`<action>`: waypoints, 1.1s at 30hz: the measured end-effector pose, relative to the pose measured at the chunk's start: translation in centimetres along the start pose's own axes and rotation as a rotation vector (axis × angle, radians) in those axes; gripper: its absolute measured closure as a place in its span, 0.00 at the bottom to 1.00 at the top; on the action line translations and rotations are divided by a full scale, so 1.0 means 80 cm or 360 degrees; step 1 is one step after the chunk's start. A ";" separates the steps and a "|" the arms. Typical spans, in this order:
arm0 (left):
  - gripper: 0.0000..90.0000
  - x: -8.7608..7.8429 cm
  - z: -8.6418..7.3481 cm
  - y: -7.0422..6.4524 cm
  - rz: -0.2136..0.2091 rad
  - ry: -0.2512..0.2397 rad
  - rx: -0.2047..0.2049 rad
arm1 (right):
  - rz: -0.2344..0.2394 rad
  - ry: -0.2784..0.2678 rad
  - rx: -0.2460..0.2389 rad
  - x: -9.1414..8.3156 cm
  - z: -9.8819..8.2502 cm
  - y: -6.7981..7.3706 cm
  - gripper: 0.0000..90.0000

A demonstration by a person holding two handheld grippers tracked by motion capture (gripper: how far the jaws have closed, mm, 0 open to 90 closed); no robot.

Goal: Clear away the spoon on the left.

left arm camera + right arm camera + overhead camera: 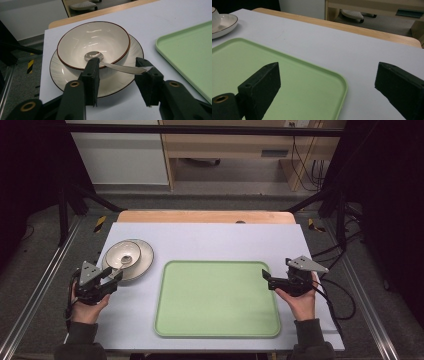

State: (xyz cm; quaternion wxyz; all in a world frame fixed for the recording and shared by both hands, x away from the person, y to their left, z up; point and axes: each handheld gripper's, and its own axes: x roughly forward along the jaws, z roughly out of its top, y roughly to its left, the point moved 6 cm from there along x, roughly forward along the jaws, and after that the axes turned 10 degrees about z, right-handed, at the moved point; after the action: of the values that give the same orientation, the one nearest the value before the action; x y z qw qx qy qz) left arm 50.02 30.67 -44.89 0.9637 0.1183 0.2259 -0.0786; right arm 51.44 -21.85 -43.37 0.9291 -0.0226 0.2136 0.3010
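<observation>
High view: left gripper (116,274) at left, jaws apart by bowl (123,255) on plate (142,261), right gripper (266,277) spread at tray (217,298) right edge; left gripper view: spoon (117,67) handle between unclenched jaws, centre; right gripper view: jaws released over tray corner.

Left gripper (116,276) at bowl (122,255), green tray (216,298)

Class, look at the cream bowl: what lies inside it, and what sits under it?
Inside the bowl rests a metal spoon, handle over the rim. Under it sits a plate; the plate's centre is covered.
</observation>
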 end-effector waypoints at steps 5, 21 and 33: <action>0.70 0.001 0.001 -0.003 0.0019 0.0007 0.0021 | 0.0003 0.0004 0.0004 0.000 0.000 0.001 0.07; 0.87 -0.002 0.003 -0.003 0.0039 0.0005 -0.0016 | 0.0003 0.0020 0.0000 0.002 -0.002 0.001 0.07; 0.93 -0.006 0.003 0.001 0.0070 0.0004 -0.0027 | 0.0002 0.0029 0.0005 0.003 -0.003 0.001 0.07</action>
State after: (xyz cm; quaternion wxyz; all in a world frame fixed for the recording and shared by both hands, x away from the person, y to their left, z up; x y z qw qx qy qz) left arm 49.73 30.70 -44.43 0.9659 0.1152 0.2250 -0.0555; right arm 51.50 -21.71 -43.64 0.9269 -0.0239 0.2226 0.3011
